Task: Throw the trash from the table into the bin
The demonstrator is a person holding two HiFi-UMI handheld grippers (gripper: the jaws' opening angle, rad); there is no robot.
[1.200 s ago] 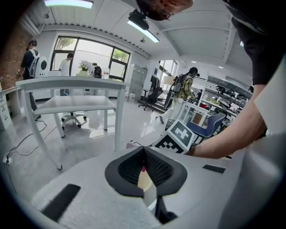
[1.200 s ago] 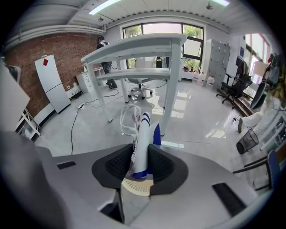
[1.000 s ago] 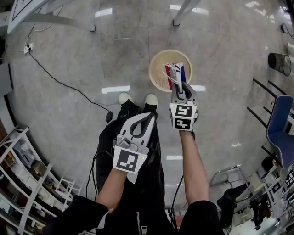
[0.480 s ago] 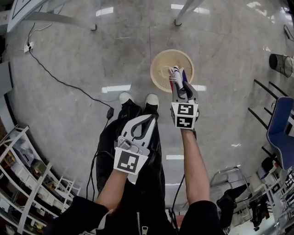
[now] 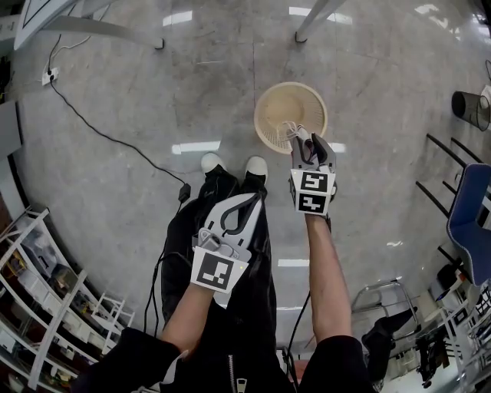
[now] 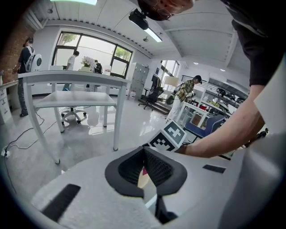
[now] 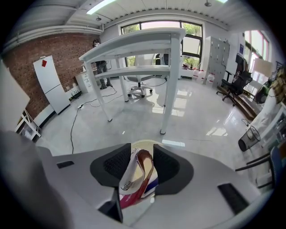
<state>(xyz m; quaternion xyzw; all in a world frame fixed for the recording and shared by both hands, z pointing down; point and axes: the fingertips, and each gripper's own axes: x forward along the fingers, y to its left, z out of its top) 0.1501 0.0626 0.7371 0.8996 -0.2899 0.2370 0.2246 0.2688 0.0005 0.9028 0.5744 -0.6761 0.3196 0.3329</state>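
Observation:
A tan round bin (image 5: 290, 115) stands on the floor ahead of my feet. My right gripper (image 5: 305, 143) hangs over its near rim, pointing steeply down. In the right gripper view a curled white, red and blue wrapper (image 7: 136, 179) lies loosely between the jaws of the right gripper (image 7: 142, 152), with the bin's rim (image 7: 134, 144) just beyond. These jaws have just been opening, and the pads no longer pinch the wrapper. My left gripper (image 5: 239, 204) stays above my legs, shut and empty. In its own view the left gripper (image 6: 144, 151) has its tips touching.
White table legs (image 5: 307, 23) stand beyond the bin, and the table (image 6: 71, 78) shows in the left gripper view. A black cable (image 5: 100, 130) runs across the floor at left. A black mesh bin (image 5: 468, 107) and a blue chair (image 5: 469, 215) are at right, shelves (image 5: 46, 307) at left.
The wrapper stuck out over the bin with red and blue showing; now only a small white bit shows at the right gripper's tips. The right jaws stand wider. The left gripper has not moved.

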